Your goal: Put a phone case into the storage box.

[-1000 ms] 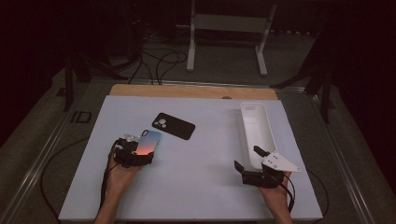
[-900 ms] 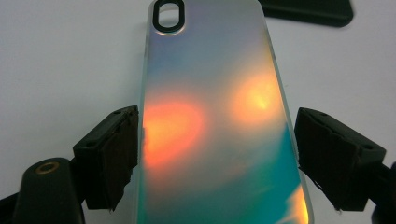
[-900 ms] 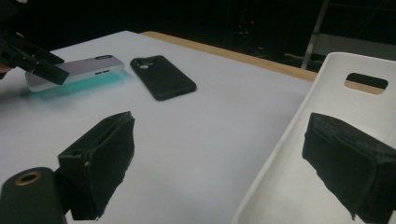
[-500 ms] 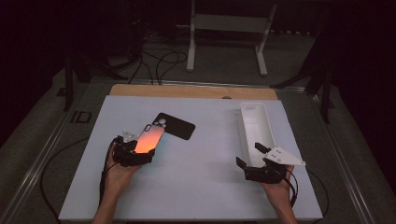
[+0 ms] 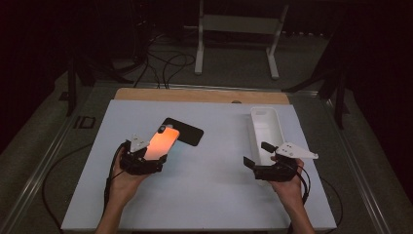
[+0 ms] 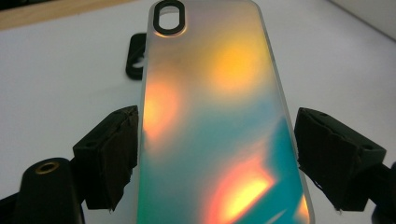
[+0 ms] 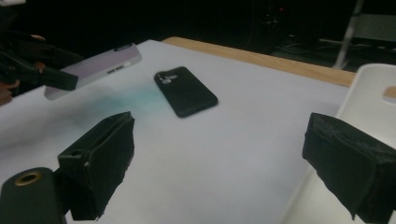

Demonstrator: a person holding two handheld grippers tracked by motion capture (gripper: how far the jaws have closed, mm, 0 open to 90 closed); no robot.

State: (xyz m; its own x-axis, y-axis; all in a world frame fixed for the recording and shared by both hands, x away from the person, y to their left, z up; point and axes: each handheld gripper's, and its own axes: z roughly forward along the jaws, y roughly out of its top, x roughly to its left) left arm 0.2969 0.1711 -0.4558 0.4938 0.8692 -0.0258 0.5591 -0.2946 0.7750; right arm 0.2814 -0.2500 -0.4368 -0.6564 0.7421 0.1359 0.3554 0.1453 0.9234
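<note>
An iridescent orange-and-teal phone case point(image 5: 160, 142) point(image 6: 210, 93) is held off the white table, its camera cutout pointing away from me. My left gripper point(image 5: 148, 155) point(image 6: 217, 154) is shut on its long sides near the lower end. In the right gripper view the case point(image 7: 100, 67) hovers tilted above the table surface. A black phone case point(image 5: 187, 132) point(image 7: 187, 91) lies flat just beyond it, partly hidden behind it in the left gripper view point(image 6: 133, 56). My right gripper point(image 5: 256, 153) point(image 7: 219, 154) is open with nothing between its pads, raised beside the white tray.
A long white tray point(image 5: 265, 124) point(image 7: 373, 93) stands at the right of the white table top point(image 5: 214, 195). A wooden strip point(image 5: 195, 95) runs along the far edge. Cables and a metal stand point(image 5: 234, 29) are on the floor beyond.
The left gripper has risen with the iridescent case, whose far end now overlaps the black case in the high view. The right gripper has lifted slightly and stays open.
</note>
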